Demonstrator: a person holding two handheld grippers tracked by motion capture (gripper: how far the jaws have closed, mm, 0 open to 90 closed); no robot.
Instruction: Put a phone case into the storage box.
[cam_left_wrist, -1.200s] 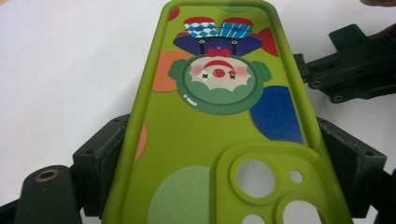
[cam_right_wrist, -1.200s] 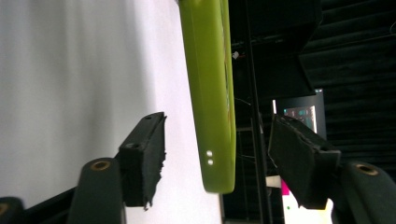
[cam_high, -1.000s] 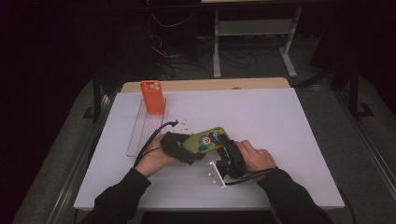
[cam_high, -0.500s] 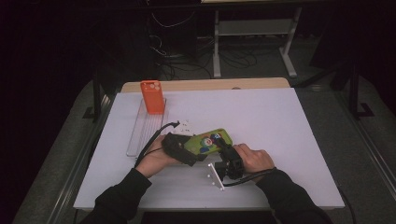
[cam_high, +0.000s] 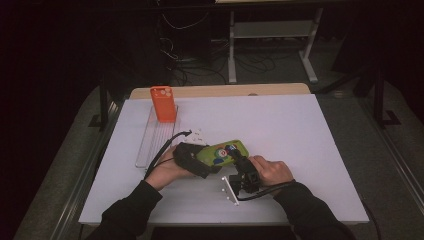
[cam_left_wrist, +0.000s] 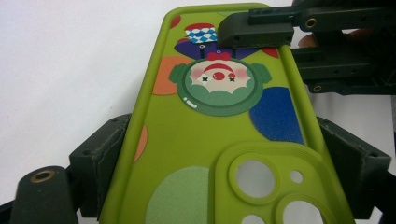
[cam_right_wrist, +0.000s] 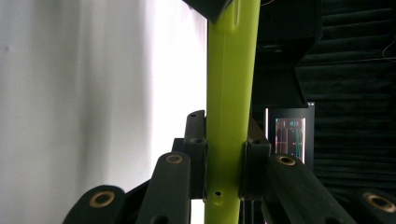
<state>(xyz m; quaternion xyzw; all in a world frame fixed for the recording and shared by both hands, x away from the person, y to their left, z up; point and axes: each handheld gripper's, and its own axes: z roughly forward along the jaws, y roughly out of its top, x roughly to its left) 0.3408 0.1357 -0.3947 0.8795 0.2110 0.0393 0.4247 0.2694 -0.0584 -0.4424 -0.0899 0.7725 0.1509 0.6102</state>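
We see a wide desk (cam_high: 300, 140) covered in white, its wooden back edge showing, with dark floor and metal frames beyond. Two dark sleeves come in from the near side, meeting just left of the middle.

On the left part of the desk lies a clear ribbed tray (cam_high: 152, 142), long side running away from us. At its far end stands an orange phone case (cam_high: 163, 103), upright, camera cutout at the top. A few small white bits (cam_high: 197, 133) lie just right of the tray.

Between the hands sits the green phone case (cam_high: 223, 151), near the front centre of the desk, held up off the surface. In the left view we see its printed back: a clown face, coloured patches, and the raised camera ring at the near end.

The left tongs (cam_left_wrist: 224, 163) flank the case at its camera end, one jaw on each long edge; they have just been spreading a little, and we cannot tell whether the pads press on it now.

The right tongs (cam_right_wrist: 224, 158) pinch the green case across its thickness, pads tight on both faces, having just closed onto it. In the left view one of their jaws lies across the far end of the case.

A black cable (cam_high: 167, 145) trails from the left tongs across the tray.
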